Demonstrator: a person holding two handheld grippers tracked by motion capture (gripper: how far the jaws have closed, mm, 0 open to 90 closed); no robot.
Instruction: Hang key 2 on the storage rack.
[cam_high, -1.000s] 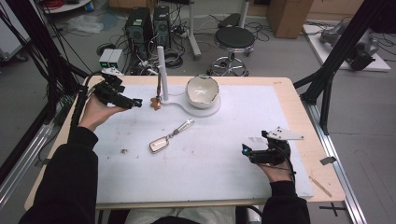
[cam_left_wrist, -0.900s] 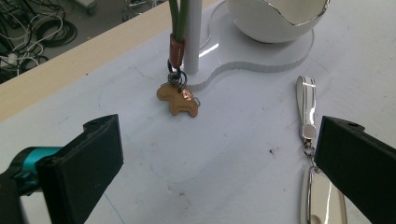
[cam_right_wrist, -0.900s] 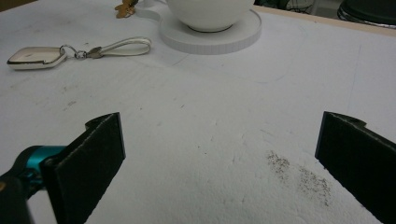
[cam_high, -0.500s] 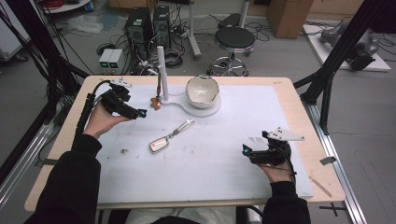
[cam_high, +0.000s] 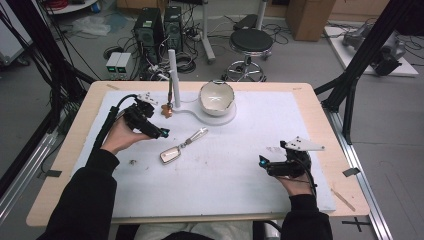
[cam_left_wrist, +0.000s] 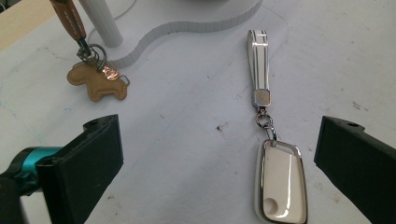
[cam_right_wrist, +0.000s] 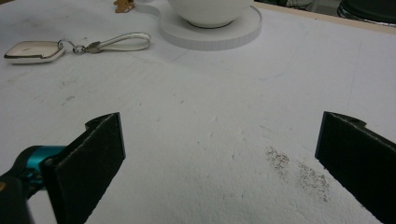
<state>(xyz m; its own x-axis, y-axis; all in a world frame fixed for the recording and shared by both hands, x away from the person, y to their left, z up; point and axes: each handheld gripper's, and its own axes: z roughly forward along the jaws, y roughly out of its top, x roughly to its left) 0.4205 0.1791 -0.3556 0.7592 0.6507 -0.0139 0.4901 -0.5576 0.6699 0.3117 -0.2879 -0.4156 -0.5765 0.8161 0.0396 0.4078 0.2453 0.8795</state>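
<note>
The left gripper (cam_left_wrist: 219, 154), jaws spread wide, hovers just above the car key (cam_left_wrist: 281, 179) lying flat on the white mat (cam_left_wrist: 187, 140). It should drop straight, straddle the fob's body, not its strap (cam_left_wrist: 258, 63), then close.

Both tools are chunky black with flat black jaws and teal bits; left tool (cam_high: 162, 133), right tool (cam_high: 261, 162). Black sleeves, black cables trailing.
</note>
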